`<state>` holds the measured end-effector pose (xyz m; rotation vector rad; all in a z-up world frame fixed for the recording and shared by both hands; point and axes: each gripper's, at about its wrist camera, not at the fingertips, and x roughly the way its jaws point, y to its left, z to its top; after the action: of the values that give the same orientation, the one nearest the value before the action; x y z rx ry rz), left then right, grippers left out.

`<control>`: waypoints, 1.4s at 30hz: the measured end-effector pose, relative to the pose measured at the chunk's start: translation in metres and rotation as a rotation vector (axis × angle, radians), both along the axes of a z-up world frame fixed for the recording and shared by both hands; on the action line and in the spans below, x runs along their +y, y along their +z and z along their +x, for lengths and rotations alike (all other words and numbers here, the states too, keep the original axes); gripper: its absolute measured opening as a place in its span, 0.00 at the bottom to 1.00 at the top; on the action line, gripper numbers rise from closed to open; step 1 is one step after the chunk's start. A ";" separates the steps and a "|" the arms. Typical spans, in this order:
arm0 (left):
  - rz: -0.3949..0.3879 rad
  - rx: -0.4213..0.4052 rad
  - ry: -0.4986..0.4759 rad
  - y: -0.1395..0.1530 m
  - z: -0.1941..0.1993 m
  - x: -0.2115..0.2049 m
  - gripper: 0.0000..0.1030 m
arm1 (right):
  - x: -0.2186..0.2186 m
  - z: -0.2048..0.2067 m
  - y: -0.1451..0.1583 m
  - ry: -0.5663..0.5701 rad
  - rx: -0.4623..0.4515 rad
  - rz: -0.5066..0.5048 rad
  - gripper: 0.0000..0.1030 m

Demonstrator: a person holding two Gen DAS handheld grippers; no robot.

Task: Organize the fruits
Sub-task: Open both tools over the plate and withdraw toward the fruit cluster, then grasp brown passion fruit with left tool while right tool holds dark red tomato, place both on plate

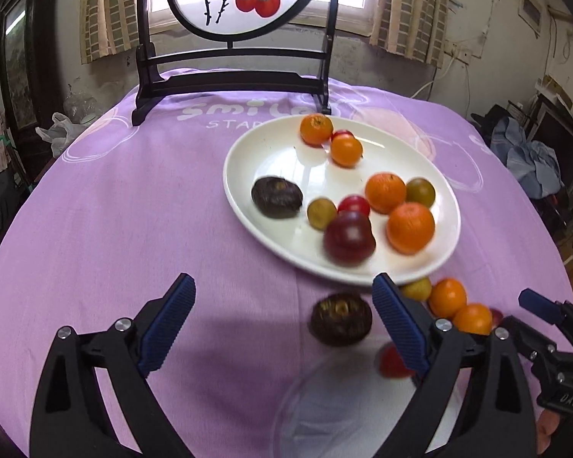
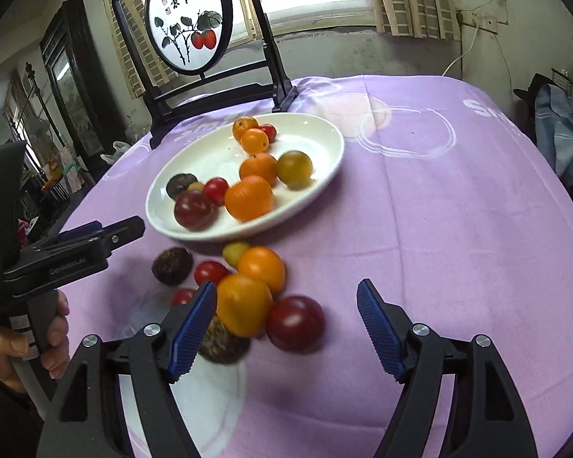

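Both the left gripper (image 1: pixel 282 297) and right gripper (image 2: pixel 286 301) stand open and empty; loose fruit lies at the white plate's (image 2: pixel 324 160) six o'clock.

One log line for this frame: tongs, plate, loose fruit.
left tongs: open, empty | right tongs: open, empty | plate: holds fruit | loose fruit: on cloth beside plate

Fruit-laden plate (image 1: pixel 248 206) mid-table, screen (image 1: pixel 233 76) behind, loose fruits (image 2: pixel 256 286) on cloth (image 1: pixel 114 210) before it
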<state>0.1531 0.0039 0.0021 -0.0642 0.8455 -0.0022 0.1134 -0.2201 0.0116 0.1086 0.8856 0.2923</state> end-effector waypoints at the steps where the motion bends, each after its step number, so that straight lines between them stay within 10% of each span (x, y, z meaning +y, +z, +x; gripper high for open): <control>1: 0.002 0.002 -0.003 -0.002 -0.004 -0.001 0.89 | -0.002 -0.004 -0.002 0.000 0.005 -0.004 0.75; 17: 0.033 0.044 -0.119 -0.024 -0.024 -0.010 0.89 | 0.009 -0.004 -0.034 0.002 0.081 -0.212 0.72; 20: 0.035 0.050 -0.118 -0.027 -0.023 -0.010 0.89 | 0.019 0.006 -0.035 0.034 0.087 -0.238 0.64; 22: 0.032 0.052 -0.112 -0.027 -0.022 -0.009 0.89 | 0.023 0.011 -0.032 0.054 0.093 -0.222 0.37; 38: 0.070 0.041 -0.106 -0.040 -0.013 -0.017 0.89 | 0.020 -0.001 -0.028 0.073 0.083 -0.177 0.38; 42: 0.042 0.112 -0.128 -0.048 0.003 -0.024 0.71 | 0.016 0.001 -0.029 0.067 0.097 -0.160 0.38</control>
<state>0.1557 -0.0201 -0.0455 0.0296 0.9602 -0.1016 0.1141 -0.2042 -0.0171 -0.0556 1.0067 0.2794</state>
